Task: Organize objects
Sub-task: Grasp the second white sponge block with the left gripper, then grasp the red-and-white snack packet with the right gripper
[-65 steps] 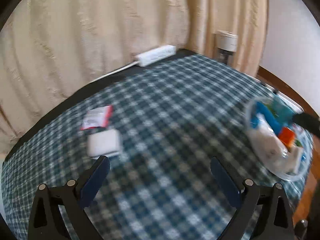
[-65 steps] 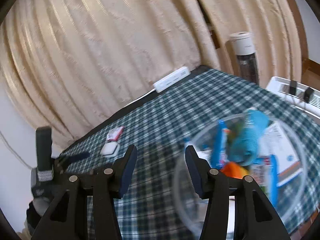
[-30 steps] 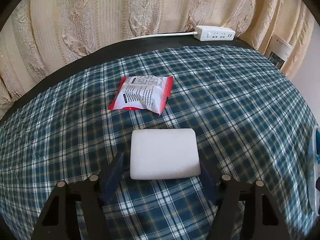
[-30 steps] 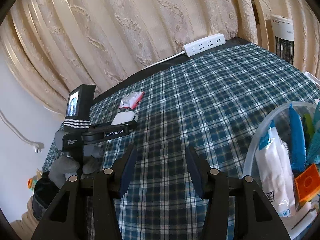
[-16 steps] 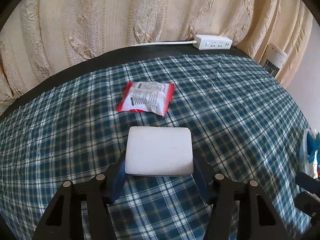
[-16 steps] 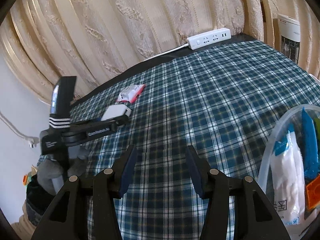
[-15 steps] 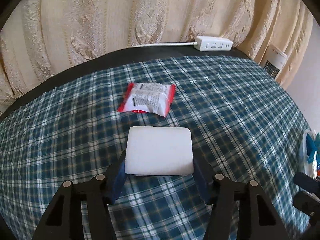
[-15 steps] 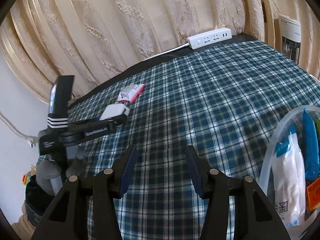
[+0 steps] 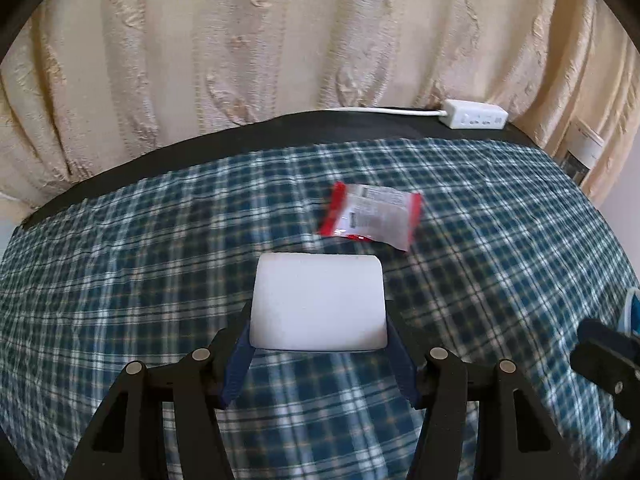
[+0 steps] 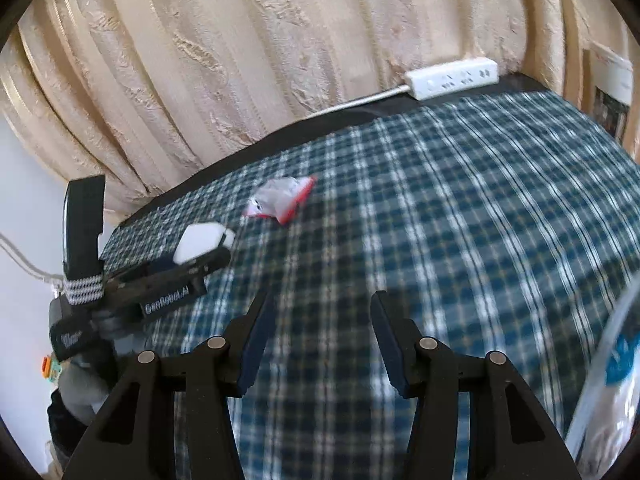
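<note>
Left-wrist view: the left gripper (image 9: 318,344) is clamping a white rectangular block (image 9: 318,306) between its two blue-padded fingers (image 9: 239,364), one pad pressing on each side of the block. A red-and-white sachet (image 9: 372,216) is lying on the checked tablecloth (image 9: 140,264) just beyond the block, slightly to the right. A white power strip (image 9: 474,117) is resting at the far edge, against the cream curtain (image 9: 240,48). Part of a black gripper body is showing at the right edge.

Right-wrist view: the right gripper (image 10: 320,334) is hanging over bare cloth with its jaws apart and nothing between them. At the left, the other gripper is holding the block clear of the cloth (shadow visible below). A clear container (image 10: 600,384) is showing at the near right edge, contents blurred.
</note>
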Available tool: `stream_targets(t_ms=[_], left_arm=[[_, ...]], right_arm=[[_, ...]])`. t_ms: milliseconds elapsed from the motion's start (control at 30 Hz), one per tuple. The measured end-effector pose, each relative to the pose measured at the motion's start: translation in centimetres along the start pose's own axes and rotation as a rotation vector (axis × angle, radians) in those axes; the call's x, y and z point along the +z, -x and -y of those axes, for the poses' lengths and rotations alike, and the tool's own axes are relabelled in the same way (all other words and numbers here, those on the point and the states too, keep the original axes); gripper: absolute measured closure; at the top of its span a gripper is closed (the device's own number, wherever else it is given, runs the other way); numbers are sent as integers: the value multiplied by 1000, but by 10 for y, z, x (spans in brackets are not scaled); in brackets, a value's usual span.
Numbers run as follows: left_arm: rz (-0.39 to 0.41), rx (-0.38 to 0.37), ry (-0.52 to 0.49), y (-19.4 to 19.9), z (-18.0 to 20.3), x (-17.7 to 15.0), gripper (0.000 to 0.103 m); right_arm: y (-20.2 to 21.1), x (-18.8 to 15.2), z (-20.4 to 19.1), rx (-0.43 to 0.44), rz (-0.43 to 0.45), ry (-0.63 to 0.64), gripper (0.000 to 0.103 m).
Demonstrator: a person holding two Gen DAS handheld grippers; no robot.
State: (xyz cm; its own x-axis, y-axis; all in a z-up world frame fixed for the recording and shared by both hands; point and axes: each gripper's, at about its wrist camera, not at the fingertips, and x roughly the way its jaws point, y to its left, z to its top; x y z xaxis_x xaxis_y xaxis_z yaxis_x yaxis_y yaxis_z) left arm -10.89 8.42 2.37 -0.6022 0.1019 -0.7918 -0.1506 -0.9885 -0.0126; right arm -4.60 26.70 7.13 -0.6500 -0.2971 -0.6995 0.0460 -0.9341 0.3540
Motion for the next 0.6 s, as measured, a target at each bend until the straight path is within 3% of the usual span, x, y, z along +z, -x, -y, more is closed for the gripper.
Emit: stream_targets(t_ms=[600], left_arm=[[-31, 14, 77, -10, -30, 2, 40]], right_arm=[[-94, 81, -31, 91, -29, 86, 51]])
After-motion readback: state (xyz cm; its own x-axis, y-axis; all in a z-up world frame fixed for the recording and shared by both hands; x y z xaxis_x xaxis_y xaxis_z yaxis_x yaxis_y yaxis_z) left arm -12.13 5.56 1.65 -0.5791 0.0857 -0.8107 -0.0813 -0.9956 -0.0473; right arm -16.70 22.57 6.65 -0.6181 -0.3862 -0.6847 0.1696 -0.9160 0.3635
